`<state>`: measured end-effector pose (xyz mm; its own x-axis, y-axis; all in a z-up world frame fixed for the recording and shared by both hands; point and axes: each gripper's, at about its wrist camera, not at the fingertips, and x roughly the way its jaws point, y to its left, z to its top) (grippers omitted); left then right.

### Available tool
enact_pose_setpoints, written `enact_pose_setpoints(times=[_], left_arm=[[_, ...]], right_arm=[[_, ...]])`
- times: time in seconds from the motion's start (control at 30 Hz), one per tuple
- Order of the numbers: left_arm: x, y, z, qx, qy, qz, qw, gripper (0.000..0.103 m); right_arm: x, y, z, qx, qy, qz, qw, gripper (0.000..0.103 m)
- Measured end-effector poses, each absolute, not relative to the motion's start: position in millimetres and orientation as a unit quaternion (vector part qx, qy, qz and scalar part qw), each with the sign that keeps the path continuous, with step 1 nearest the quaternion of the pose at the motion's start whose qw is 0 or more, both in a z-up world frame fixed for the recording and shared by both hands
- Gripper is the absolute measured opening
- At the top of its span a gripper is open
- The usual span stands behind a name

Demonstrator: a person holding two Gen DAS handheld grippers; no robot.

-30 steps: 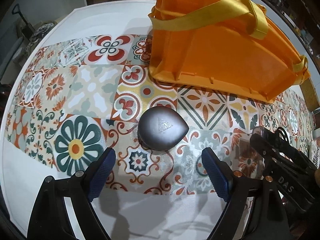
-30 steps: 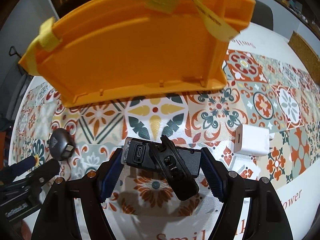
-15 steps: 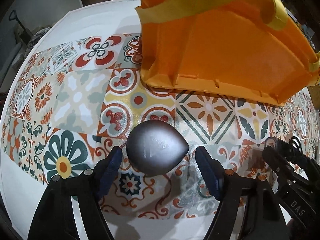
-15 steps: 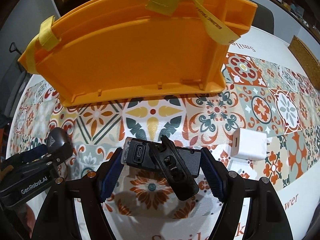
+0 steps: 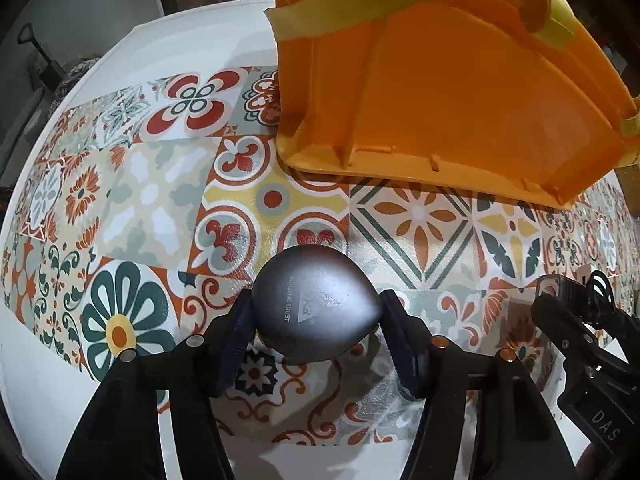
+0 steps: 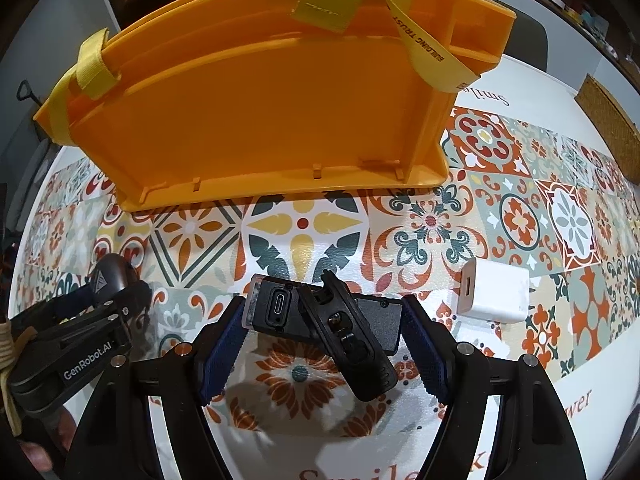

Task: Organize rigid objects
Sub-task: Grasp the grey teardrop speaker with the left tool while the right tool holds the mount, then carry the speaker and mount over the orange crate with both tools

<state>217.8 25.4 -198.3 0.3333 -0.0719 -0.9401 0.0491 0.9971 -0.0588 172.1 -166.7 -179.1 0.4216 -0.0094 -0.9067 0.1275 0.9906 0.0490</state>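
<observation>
While both grippers work low over the patterned desk (image 5: pixel 152 200), the left gripper (image 5: pixel 316 320) has its blue-padded fingers (image 5: pixel 240 332) closed in against the two sides of a grey teardrop-shaped case (image 5: pixel 314 308), which carries small white lettering and a triangular logo on its top. The case sits on the tiled cloth near the middle of the left wrist view, its pointed end toward the right. Beyond it, at the far right, an orange plastic carrier (image 5: pixel 460 100) with yellow webbing straps (image 5: pixel 380 4) stands on the desk, its long side wall facing the cameras.

From the right wrist view, the right gripper (image 6: pixel 324 336) holds a black rectangular device (image 6: pixel 324 312) crosswise between its fingers (image 6: pixel 424 352), the pads pressing on its two ends; a USB-C port shows on the left end face, and a black clip part juts out diagonally toward the camera across its front. Just right of that gripper, a white USB charger block (image 6: pixel 494 296) lies on the cloth, apart from the fingers. The same orange carrier (image 6: pixel 260 112) fills the far part of this view, strap printed with dark letters. At the left edge the left gripper (image 6: pixel 108 296) appears again, around the grey case (image 6: pixel 110 274).
</observation>
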Motion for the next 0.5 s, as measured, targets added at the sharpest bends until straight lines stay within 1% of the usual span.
enact_pose_setpoints(times=[0.23, 0.5], left_arm=[[201.1, 28.8, -181.0, -0.021, 0.569, -0.044, 0.821, 0.062], [183.9, 24.3, -148.7, -0.015, 0.546, -0.053, 0.836, 0.062]], right_arm=[[164.9, -164.1, -168.6, 0.054, 0.53, -0.035, 0.845, 0.076], [157.0, -164.7, -149.9, 0.054, 0.518, -0.027, 0.853, 0.076]])
